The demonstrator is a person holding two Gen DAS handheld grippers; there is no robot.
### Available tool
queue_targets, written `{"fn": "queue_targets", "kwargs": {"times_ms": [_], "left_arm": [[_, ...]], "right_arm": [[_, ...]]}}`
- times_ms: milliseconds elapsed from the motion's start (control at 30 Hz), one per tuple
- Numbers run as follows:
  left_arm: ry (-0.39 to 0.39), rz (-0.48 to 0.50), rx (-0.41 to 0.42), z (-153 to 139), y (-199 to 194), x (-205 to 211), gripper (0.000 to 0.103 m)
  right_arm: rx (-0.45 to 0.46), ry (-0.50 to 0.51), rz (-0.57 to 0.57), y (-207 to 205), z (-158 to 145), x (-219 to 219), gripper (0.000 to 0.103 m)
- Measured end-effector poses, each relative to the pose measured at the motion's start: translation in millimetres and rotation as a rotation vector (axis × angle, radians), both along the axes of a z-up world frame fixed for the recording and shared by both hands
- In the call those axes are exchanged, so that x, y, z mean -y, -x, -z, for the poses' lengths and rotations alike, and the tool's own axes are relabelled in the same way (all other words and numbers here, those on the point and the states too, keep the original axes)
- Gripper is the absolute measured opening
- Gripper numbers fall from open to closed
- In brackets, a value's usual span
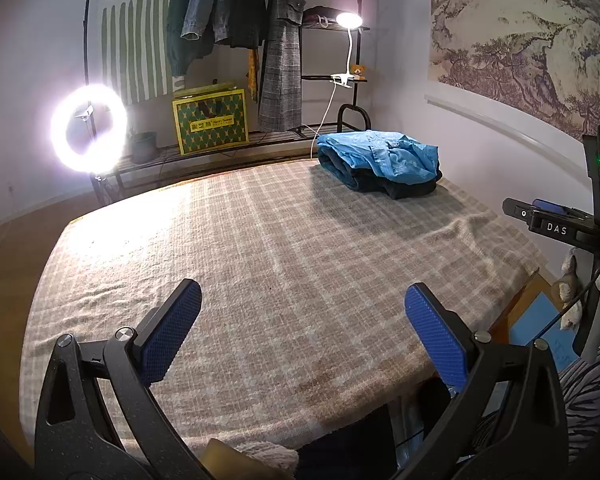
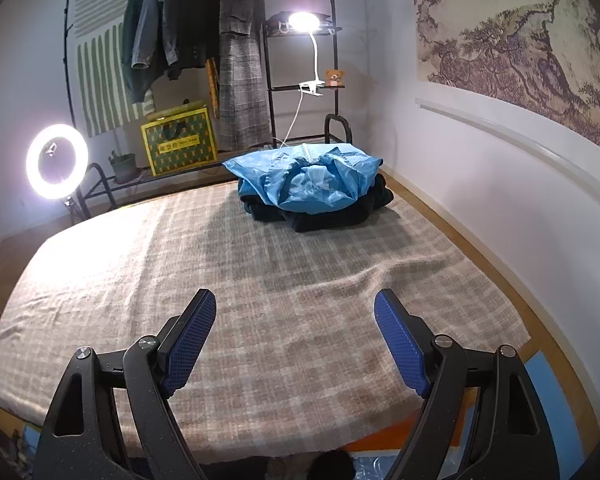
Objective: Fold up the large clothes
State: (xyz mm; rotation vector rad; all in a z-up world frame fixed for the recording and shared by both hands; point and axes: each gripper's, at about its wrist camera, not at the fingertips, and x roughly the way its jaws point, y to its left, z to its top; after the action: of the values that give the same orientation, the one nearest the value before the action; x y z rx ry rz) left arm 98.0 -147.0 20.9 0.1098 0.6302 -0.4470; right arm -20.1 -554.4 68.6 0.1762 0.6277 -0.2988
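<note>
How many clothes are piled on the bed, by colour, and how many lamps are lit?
Blue garment: 1
Dark garment under it: 1
Ring light: 1
Clip lamp: 1
Total: 4

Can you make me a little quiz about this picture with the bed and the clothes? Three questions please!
1. True or false: the blue garment lies on top of a dark garment.
2. What are the left gripper and right gripper holding? A) a sock B) nothing C) the blanket
3. Fill in: the clothes pile sits at the ___ end of the checked blanket, away from the grippers.

Key: 1 true. 2 B, both sets of fingers are spread open with nothing between them. 3 far.
</note>
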Motion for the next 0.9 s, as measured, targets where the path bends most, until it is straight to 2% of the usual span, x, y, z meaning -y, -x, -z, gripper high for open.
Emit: {"fn": "queue_targets", "kwargs": {"times_ms": [900], "left_arm": [[0.005, -0.002, 0.015, -8.8, 7.7, 3.4, 0.103]], "right_arm": [[-0.007, -0.021, 0.003, 0.1, 3.5, 4.5, 0.082]]}}
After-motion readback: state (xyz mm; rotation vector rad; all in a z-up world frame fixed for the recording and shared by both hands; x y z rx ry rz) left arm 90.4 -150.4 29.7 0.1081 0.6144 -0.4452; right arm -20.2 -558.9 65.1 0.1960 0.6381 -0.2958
